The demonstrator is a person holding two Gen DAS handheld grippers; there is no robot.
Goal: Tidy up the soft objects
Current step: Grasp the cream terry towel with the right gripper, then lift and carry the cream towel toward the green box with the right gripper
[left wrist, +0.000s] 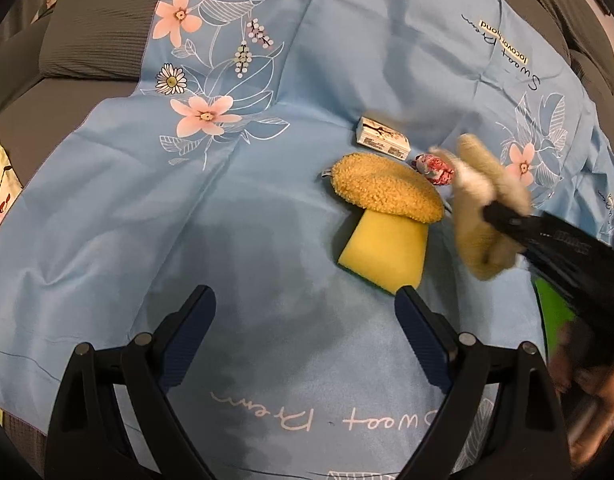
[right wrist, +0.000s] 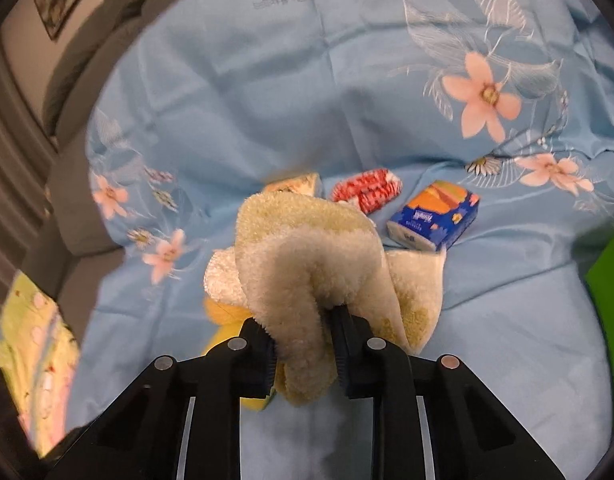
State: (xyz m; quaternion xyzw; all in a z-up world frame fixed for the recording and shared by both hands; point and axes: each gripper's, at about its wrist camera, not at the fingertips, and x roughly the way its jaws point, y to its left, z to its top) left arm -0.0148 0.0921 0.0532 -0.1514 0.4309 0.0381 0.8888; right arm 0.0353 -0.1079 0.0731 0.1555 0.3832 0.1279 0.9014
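While the left gripper [left wrist: 305,312] hangs with its jaws wide and nothing between them, the nearest thing to it is the yellow sponge [left wrist: 387,250], lying just ahead of its right finger and a little off to that side. One yellow fluffy pad [left wrist: 385,188] rests on the sponge's far end, overlapping it; its long axis runs across the left gripper's line, slanting from far-left to near-right. Beyond the pad, further from the tool, lies one pale tissue pack [left wrist: 383,138], and just right of that one red-and-white patterned bundle [left wrist: 435,168].

Further right, the right gripper [right wrist: 303,344] has pinched narrow on a cream towel [right wrist: 307,248], whose folds bulge up between and over both pads; the towel looks raised off the blue floral cloth [left wrist: 147,220], though blur makes that uncertain. Ahead of the right gripper and to its right sits one blue-and-orange tissue pack [right wrist: 433,216], apart from the towel.

Count: one sponge, one fluffy pad, one towel, two tissue packs, one patterned bundle. By my reading, the sponge and pad fall to the left hand, which is nearer; it needs to shift right and forward to straddle them.
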